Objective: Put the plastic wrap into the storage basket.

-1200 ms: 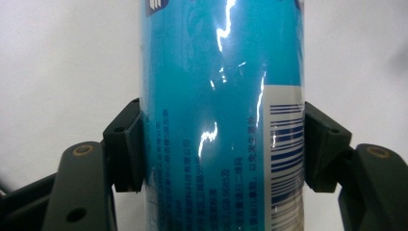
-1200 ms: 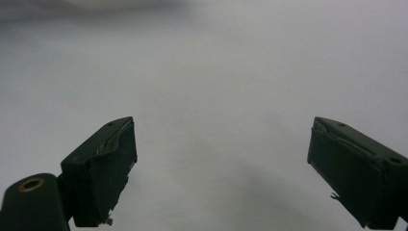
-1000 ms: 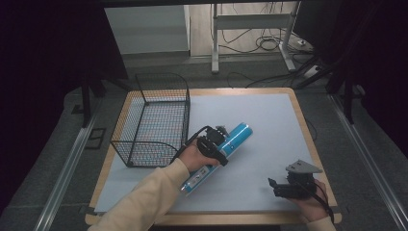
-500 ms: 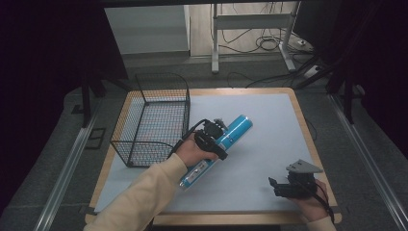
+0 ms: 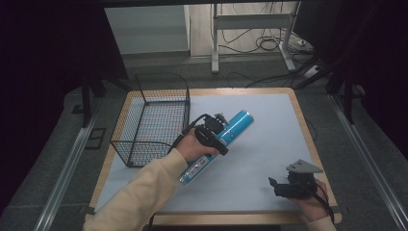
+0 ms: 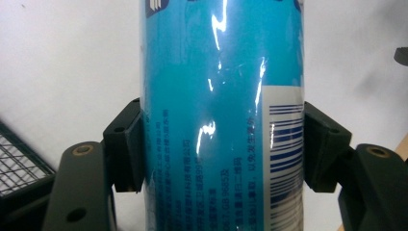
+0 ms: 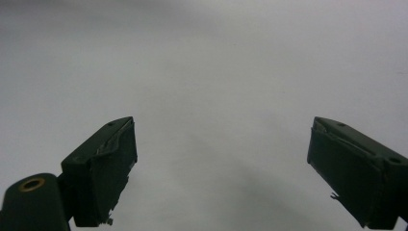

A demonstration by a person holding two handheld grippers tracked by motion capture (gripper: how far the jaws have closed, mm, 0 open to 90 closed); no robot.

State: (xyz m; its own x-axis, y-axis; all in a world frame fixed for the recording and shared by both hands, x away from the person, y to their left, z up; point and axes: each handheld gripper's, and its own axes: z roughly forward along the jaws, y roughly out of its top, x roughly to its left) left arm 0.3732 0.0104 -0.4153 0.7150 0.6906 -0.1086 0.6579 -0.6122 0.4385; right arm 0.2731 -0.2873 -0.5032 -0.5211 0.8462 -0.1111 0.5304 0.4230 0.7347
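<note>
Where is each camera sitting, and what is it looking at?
High view: sits above the person's side, looks forward and down on the table and wire basket; both forearms, left gripper and right gripper show.
Left gripper view: rides the left gripper, looks along its jaws, pressed on the blue tube.
Right gripper view: rides the right gripper, faces bare table between open jaws.
Shared: high and left gripper views both show the tube and basket.

From above we look forward and down over the whole surface (image 5: 269,144); the left gripper view sits very close against the blue tube (image 6: 216,120), the right gripper view low over that same bare surface (image 7: 216,72)
</note>
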